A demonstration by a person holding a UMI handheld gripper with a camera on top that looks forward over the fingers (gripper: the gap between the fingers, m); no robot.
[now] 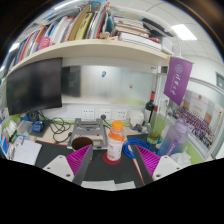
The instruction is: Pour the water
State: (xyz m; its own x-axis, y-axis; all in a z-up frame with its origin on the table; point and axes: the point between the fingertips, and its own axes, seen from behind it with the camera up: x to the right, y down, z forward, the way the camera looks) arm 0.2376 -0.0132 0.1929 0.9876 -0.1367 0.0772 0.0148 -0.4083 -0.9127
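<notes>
We hover with our gripper (110, 160) spread and empty; the orange-capped clear plastic bottle (116, 143) stands just ahead between our fingers; approach step, next we close in.

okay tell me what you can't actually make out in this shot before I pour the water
Gripper view:
- Clear plastic bottle with orange cap: water level too small to read; it stands between the open gripper's fingers.
- Bottle's base: hidden by the fingers.
- Desk clutter beside the dark monitor: too small to identify.
</notes>
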